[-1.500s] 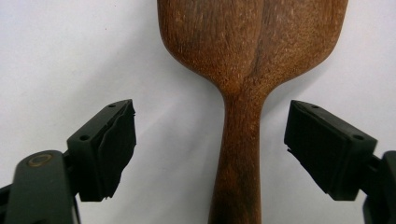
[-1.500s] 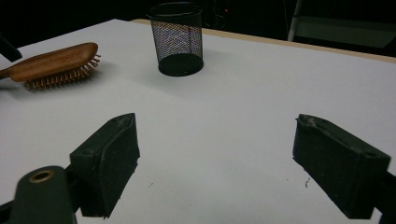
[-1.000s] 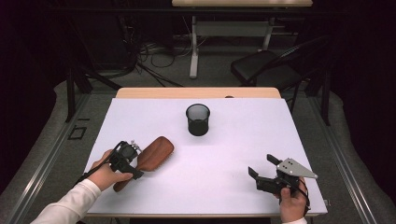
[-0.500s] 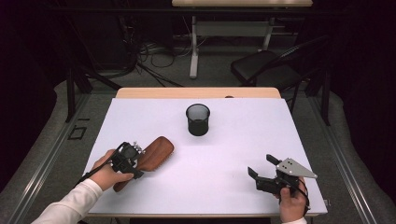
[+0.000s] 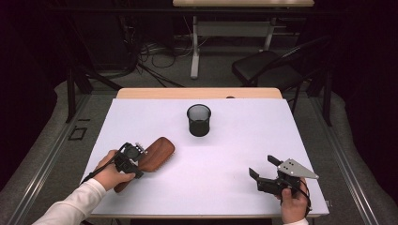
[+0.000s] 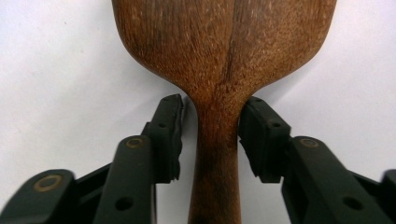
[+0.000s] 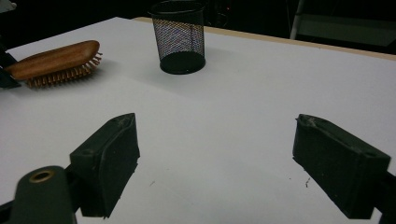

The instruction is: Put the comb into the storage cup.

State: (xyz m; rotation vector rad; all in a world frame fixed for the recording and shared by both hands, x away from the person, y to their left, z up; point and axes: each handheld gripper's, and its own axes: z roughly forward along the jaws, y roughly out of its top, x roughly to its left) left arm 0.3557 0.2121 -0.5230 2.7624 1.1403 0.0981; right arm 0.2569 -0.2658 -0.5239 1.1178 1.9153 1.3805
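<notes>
**A:** High view first: our left gripper sits at the handle end of the wooden hairbrush. The brush's long axis runs up and right from it toward the mesh pen cup. The right gripper is well apart from it.

**B:** Left gripper view: the handle runs straight out between our jaws. They've just been closing; the right pad looks like it's touching, the left pad shows a sliver of gap. Not clamped yet, we'd say.

**A:** Right gripper view: jaws wide, nothing between them, brush far off to their upper left.
</notes>
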